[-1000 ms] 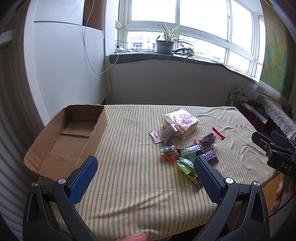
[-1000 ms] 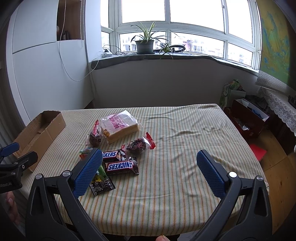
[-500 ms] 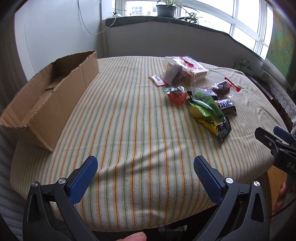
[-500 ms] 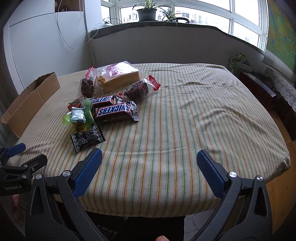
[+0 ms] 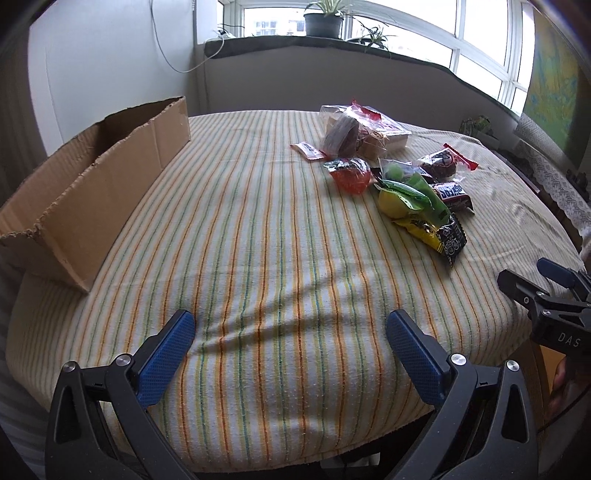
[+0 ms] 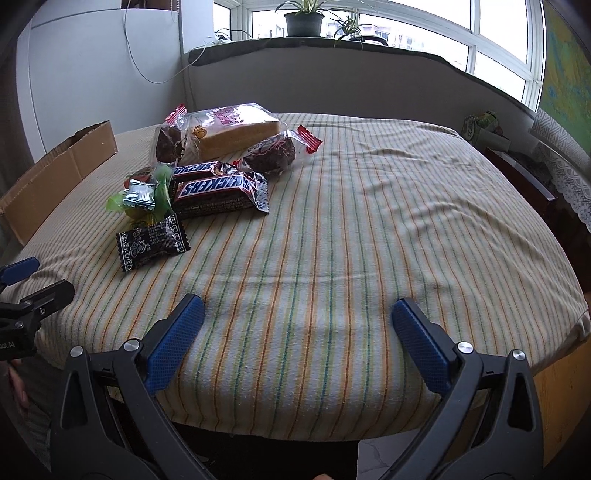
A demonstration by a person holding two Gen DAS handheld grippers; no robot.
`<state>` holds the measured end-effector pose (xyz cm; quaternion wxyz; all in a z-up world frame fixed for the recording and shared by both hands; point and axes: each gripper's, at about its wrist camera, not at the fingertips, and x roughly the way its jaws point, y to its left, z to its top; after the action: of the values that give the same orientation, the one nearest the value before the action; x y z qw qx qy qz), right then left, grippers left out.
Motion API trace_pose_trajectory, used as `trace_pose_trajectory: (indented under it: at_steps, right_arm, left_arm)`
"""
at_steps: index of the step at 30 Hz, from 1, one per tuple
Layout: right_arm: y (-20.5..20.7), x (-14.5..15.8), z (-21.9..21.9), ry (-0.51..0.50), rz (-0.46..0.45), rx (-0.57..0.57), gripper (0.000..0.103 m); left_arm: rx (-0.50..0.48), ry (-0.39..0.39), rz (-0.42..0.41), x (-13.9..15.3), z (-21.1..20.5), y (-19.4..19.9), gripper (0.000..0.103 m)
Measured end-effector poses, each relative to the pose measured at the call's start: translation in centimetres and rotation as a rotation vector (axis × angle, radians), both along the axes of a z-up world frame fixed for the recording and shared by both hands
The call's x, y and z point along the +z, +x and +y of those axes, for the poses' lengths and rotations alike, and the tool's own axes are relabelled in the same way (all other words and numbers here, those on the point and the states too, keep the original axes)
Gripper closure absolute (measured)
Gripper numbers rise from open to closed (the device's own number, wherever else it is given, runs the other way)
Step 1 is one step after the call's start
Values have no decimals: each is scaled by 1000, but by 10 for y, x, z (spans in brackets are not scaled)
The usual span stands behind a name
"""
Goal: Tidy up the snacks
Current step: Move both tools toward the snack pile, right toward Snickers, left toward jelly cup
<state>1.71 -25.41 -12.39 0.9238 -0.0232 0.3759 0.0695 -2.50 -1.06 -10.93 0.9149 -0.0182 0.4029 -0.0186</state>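
A pile of several wrapped snacks lies on the striped tablecloth (image 5: 258, 229): two Snickers bars (image 6: 218, 186), a bagged sponge cake (image 6: 236, 129), a dark muffin (image 6: 271, 155), a black packet (image 6: 151, 242), a red jelly (image 5: 349, 175) and green-wrapped sweets (image 5: 410, 192). An open cardboard box (image 5: 96, 181) rests at the table's left side. My left gripper (image 5: 290, 349) is open over the near edge, holding nothing. My right gripper (image 6: 297, 330) is open too, low over the near edge, to the right of the pile.
The box (image 6: 59, 173) also shows at the left in the right wrist view. A windowsill with a potted plant (image 6: 304, 18) runs behind the table. Bags and boxes (image 6: 484, 127) stand on the floor at the far right. The cloth's right half (image 6: 406, 206) is bare.
Both grippers have dropped lower and tilted down toward the table; the snacks and box now appear closer and larger. Both stayed open.
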Motion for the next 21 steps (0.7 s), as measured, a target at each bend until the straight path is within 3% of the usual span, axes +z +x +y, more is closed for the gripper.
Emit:
trace_pose_trajectory:
  at_steps: [4,10,13,18,21]
  right_arm:
    - [22,8,2,18,49,9,0]
    - [65,27,12,32,45,40,0]
    - [76,32,24,24,61,91,0]
    - [90,28,37,17,86,126,0]
    - [98,24,38,67,109,142,1]
  left_arm:
    - [4,-9,29,5,0,11,0]
    - [-31,-109,69,22,-1,72,0]
    - [-54,-104,66,29,-5,92,0]
    - [-70,-136,83,31,-7,113,1]
    - [-98,-155,99,27,-12,121,1]
